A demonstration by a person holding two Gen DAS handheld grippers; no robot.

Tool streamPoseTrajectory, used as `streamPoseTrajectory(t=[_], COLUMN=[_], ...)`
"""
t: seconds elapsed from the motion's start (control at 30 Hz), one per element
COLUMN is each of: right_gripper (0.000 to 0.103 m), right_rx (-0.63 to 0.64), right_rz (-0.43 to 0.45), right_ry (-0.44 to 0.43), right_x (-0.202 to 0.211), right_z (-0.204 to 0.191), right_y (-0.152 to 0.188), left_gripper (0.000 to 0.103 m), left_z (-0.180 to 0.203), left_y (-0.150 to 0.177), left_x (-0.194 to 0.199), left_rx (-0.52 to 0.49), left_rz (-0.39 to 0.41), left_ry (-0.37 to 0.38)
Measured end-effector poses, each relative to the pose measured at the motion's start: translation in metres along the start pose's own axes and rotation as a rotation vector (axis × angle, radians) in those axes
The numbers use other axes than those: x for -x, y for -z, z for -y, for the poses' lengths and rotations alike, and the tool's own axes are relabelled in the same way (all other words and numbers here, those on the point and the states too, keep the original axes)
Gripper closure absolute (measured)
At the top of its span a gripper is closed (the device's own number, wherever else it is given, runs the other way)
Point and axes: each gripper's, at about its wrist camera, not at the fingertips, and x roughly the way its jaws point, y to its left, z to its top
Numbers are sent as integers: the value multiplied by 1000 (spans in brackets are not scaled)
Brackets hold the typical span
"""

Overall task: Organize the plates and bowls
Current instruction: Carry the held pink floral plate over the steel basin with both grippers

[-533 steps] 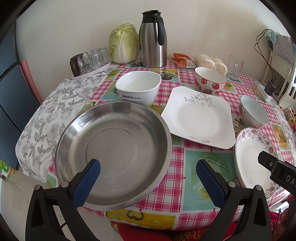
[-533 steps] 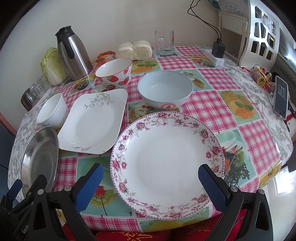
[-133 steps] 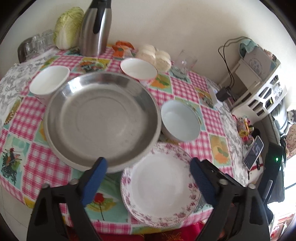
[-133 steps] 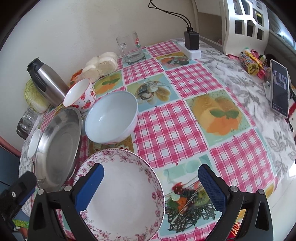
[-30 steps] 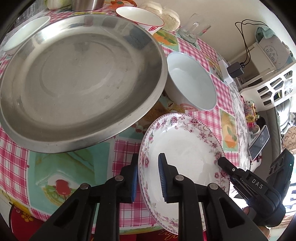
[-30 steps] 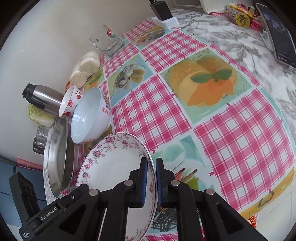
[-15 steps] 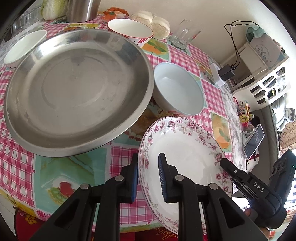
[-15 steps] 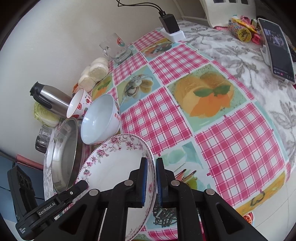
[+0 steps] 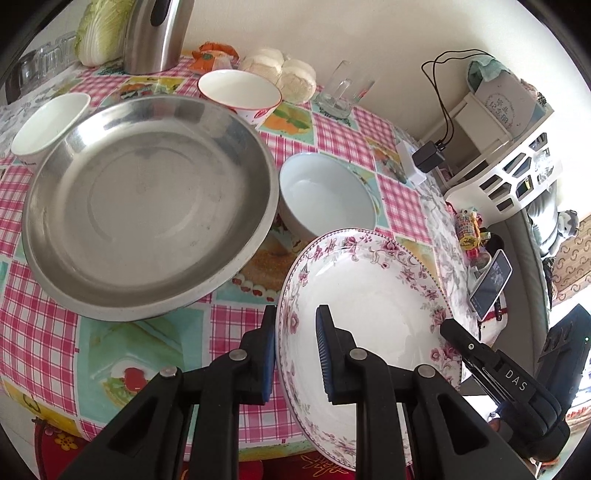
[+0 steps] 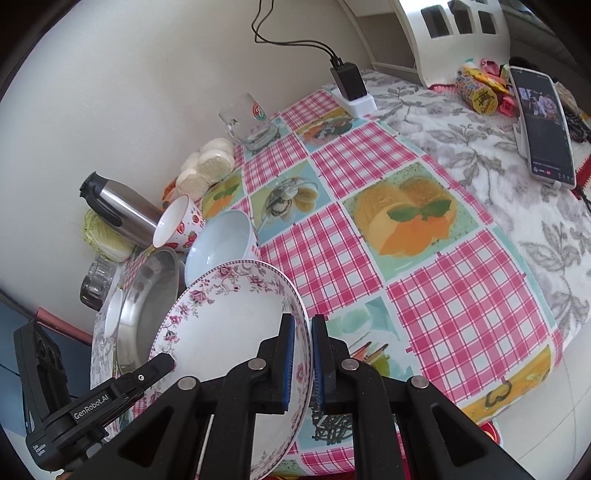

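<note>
Broadly, the tabletop (image 9: 44, 332) under its pink checked cloth carried everything, with a grey floral cloth (image 10: 480, 147) over its far right part. Biggest on it was the steel basin (image 9: 147, 210), sitting left of centre. Just beside the basin's right rim stood the pale blue bowl (image 9: 327, 195), the two touching or nearly so. Nearest the cameras was the floral plate (image 9: 369, 314), tilted, its near edge raised above the cloth; whether its far edge touched the tabletop could not be told. The left claw (image 9: 295, 350) was clamped on the plate's left rim, one blue pad under the rim and one inside the dish. The right claw (image 10: 303, 358) was clamped on the opposite rim, its pads drawn almost together around the thin edge. Behind the basin stood a steel thermos (image 9: 155, 33) beside a cabbage (image 9: 99, 33), both against the wall. A strawberry bowl (image 9: 240, 92) sat behind the basin's far rim, and a white bowl (image 9: 48, 125) at its left. A glass mug (image 9: 340, 92) stood near the wall, some buns (image 9: 280, 74) to its left. A phone (image 10: 546, 129) leaned upright on the floral cloth.
</note>
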Motion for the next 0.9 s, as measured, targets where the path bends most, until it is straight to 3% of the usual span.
streamPoseTrajectory(t=[0.57, 0.9], right_gripper=[93, 93], right_rx=[108, 170], right_rz=[111, 139], right_ry=[-56, -100], right_x=[30, 31], right_z=[-64, -118], right_y=[-26, -51], left_gripper=[82, 82], left_z=[-8, -28], left_y=[-25, -58], left_x=[60, 89], left_rx=[6, 65], left_rz=[253, 341], left_ry=[25, 11])
